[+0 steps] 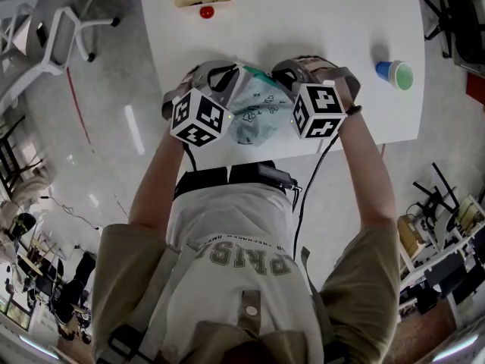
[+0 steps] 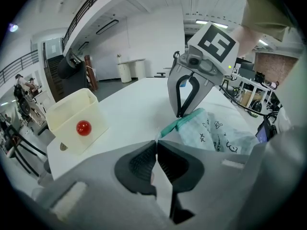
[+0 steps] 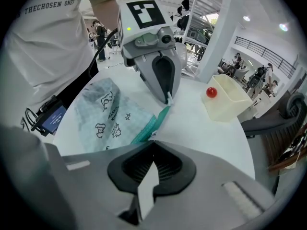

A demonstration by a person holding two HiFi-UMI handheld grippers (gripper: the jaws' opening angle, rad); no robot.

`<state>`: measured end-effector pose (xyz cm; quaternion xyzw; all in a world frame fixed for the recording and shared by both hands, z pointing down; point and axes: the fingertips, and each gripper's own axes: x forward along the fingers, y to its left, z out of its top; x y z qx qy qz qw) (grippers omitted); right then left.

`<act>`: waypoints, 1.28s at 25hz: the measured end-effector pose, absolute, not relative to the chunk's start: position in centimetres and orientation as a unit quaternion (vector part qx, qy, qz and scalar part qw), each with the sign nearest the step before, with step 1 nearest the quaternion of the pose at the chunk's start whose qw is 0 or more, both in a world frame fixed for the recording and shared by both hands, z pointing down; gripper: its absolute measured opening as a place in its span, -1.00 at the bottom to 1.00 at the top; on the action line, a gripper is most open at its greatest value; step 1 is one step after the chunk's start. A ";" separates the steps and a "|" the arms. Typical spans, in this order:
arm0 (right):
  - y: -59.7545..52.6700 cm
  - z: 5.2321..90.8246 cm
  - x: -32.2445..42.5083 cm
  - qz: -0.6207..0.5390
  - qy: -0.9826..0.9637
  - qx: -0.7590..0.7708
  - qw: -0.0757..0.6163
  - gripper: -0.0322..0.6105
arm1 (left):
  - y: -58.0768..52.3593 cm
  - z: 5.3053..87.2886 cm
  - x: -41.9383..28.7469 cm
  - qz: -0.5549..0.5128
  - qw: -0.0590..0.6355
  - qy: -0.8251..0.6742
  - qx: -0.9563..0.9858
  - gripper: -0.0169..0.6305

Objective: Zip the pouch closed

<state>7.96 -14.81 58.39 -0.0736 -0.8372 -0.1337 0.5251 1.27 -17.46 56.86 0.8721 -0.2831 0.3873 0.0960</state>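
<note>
The left gripper (image 2: 156,143) and the right gripper (image 3: 152,140), jaws pressed together, are each pinching an end of the teal zipper (image 3: 153,123) of the pouch (image 1: 254,112), its slider proving too small to make out, while the pouch is lying at the near edge of the white table (image 1: 303,21), a cream bin (image 2: 72,114) holding a red ball (image 2: 83,127) farther back.

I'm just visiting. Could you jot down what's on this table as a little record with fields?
Surface: white table
Main item: pale green printed fabric pouch with teal zip
Left tool: shut on the zip's end
Right tool: shut on the zip, further along
Also there: cream plastic bin, red ball beside it, blue cup
</note>
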 end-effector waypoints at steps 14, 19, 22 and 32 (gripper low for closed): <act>-14.7 58.3 9.7 -0.125 -0.836 -0.059 0.532 -0.89 | -17.9 57.1 1.2 0.390 0.096 -0.282 0.871 -0.89; -14.6 58.2 10.0 -0.125 -0.835 -0.056 0.533 -0.90 | -18.0 57.2 1.2 0.392 0.096 -0.282 0.870 -0.89; -14.5 58.3 10.2 -0.122 -0.835 -0.052 0.534 -0.89 | -18.0 57.3 1.2 0.392 0.096 -0.281 0.871 -0.89; -14.3 58.0 10.8 -0.116 -0.833 -0.047 0.539 -0.90 | -18.0 57.0 1.3 0.394 0.093 -0.275 0.872 -0.89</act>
